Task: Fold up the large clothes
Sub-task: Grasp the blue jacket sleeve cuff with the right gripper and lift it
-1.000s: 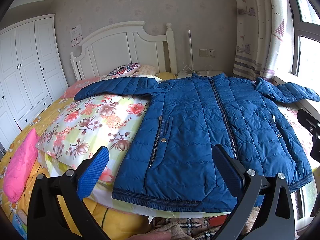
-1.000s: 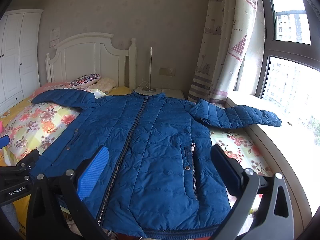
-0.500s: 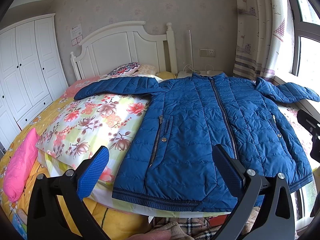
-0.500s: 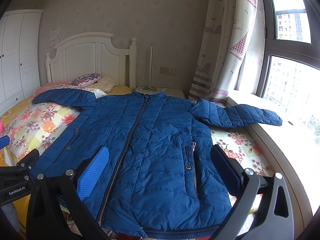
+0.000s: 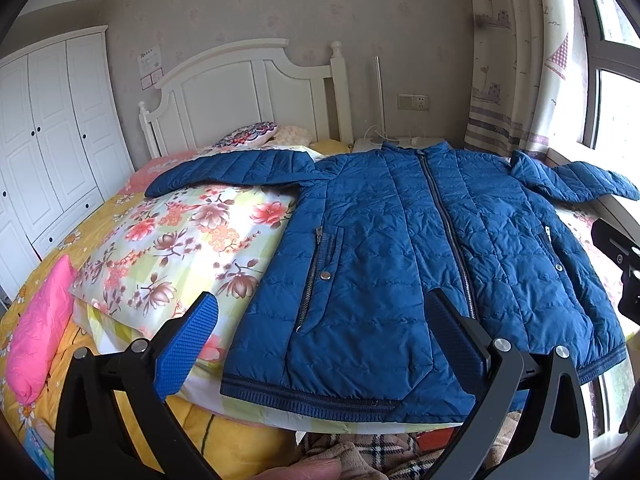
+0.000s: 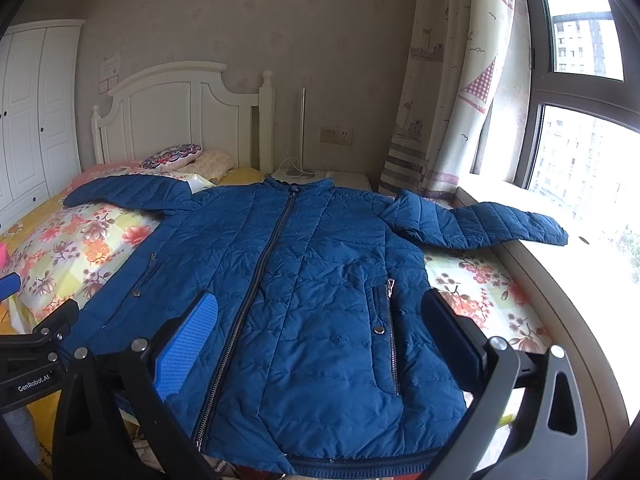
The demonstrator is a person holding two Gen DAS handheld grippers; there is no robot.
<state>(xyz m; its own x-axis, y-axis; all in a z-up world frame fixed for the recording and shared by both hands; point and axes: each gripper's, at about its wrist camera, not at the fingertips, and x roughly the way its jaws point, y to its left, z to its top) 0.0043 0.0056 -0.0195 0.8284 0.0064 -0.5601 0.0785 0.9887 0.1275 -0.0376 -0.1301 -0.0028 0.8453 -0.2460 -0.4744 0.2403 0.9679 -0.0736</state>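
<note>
A blue quilted jacket (image 5: 420, 240) (image 6: 304, 280) lies flat and zipped on the bed, front up, collar toward the headboard. Its left sleeve (image 5: 232, 170) stretches over a floral quilt; its right sleeve (image 6: 480, 224) reaches onto the window sill. My left gripper (image 5: 324, 332) hovers open above the hem near the jacket's left pocket, holding nothing. My right gripper (image 6: 320, 328) is open too, above the lower front between zipper and right pocket. Part of the left gripper's body (image 6: 32, 360) shows at the left edge of the right wrist view.
A floral quilt (image 5: 188, 240) and a pink cushion (image 5: 36, 340) lie left of the jacket. White headboard (image 5: 248, 92), wardrobe (image 5: 48, 140), curtain (image 6: 448, 80) and window sill (image 6: 580, 300) bound the bed. Plaid fabric (image 5: 360, 452) sits below the bed's near edge.
</note>
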